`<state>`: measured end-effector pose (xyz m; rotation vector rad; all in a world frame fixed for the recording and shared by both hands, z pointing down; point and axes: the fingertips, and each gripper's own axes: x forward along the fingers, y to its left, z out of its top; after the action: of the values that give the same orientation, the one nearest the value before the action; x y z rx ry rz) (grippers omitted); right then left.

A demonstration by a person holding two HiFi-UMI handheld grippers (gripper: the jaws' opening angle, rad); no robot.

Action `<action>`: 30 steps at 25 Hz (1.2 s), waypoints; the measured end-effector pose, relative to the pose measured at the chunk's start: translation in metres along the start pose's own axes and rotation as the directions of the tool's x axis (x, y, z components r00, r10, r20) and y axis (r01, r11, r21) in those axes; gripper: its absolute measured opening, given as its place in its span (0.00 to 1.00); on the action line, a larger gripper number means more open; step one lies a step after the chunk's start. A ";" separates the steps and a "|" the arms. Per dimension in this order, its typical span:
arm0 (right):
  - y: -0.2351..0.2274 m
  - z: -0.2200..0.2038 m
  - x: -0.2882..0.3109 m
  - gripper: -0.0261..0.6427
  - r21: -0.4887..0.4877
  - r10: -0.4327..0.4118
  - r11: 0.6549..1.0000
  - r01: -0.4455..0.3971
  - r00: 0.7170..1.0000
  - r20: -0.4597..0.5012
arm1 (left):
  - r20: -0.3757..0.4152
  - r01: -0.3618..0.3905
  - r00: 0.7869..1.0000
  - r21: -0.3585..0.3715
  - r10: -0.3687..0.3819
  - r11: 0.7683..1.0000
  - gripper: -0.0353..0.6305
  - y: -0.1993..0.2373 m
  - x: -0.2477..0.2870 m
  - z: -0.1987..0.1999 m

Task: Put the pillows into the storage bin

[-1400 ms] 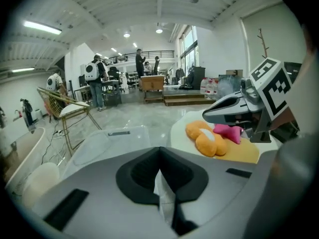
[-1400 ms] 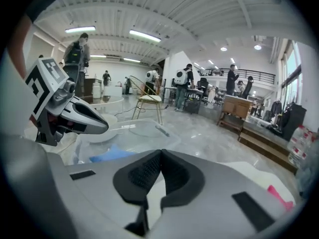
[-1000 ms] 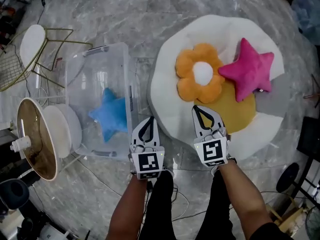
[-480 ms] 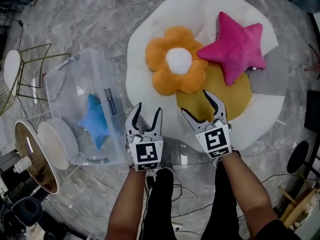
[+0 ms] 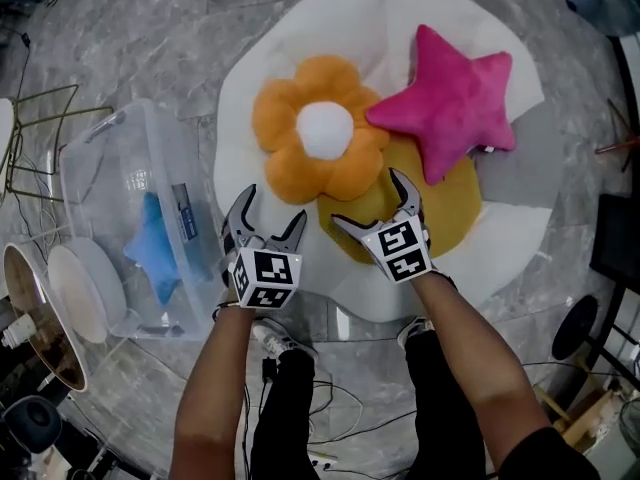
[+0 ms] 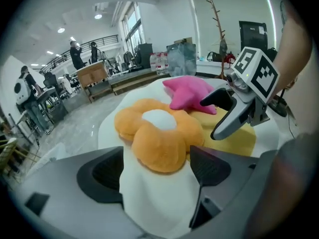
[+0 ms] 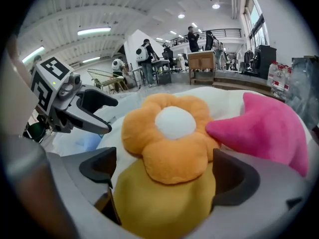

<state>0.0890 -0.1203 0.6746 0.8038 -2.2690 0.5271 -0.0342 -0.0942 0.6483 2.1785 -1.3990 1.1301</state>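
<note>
On the white egg-shaped cushion [image 5: 400,18], the orange flower pillow [image 5: 315,128] is lying toward the left edge, its near petals overlapping the yellow yolk patch [image 5: 450,208]. The pink star pillow [image 5: 450,98] is lying toward the right edge, one of its points touching the flower. Both grippers are hovering at the cushion's near edge. The left gripper [image 5: 272,206] has just been opening its jaws and is holding them wide, gripping nothing, with the flower's near petal lying ahead of the gap. The right gripper [image 5: 368,200] has likewise just been opening and is standing wide and empty-handed over the yolk patch, facing the flower. Beyond the cushion's left edge, the clear storage bin [image 5: 95,148] is standing on the marble floor [image 5: 150,28], with a blue star pillow [image 5: 152,258] lying inside it.
</note>
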 end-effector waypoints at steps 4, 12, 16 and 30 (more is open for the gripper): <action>-0.016 -0.012 0.023 0.93 -0.027 0.043 0.999 -0.044 0.998 -0.055 | -0.047 -0.008 0.999 0.050 0.010 0.999 0.64 -0.001 0.031 0.000; -0.033 -0.029 0.074 0.93 -0.014 0.051 0.998 -0.054 0.987 -0.153 | -0.125 -0.017 0.992 0.125 0.033 0.992 0.65 -0.004 0.078 -0.015; -0.044 -0.044 0.082 0.86 0.027 0.040 0.999 -0.034 0.973 -0.226 | -0.183 -0.005 0.983 0.135 0.030 0.991 0.65 -0.010 0.088 -0.020; -0.005 -0.001 0.034 0.29 0.006 0.019 1.000 -0.018 0.990 -0.142 | -0.004 -0.051 0.999 -0.042 0.051 0.998 0.24 -0.020 0.032 0.018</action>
<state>0.0726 -0.1377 0.6999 0.7248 -2.1465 0.5799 -0.0023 -0.1164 0.6636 2.1232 -1.4714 1.1103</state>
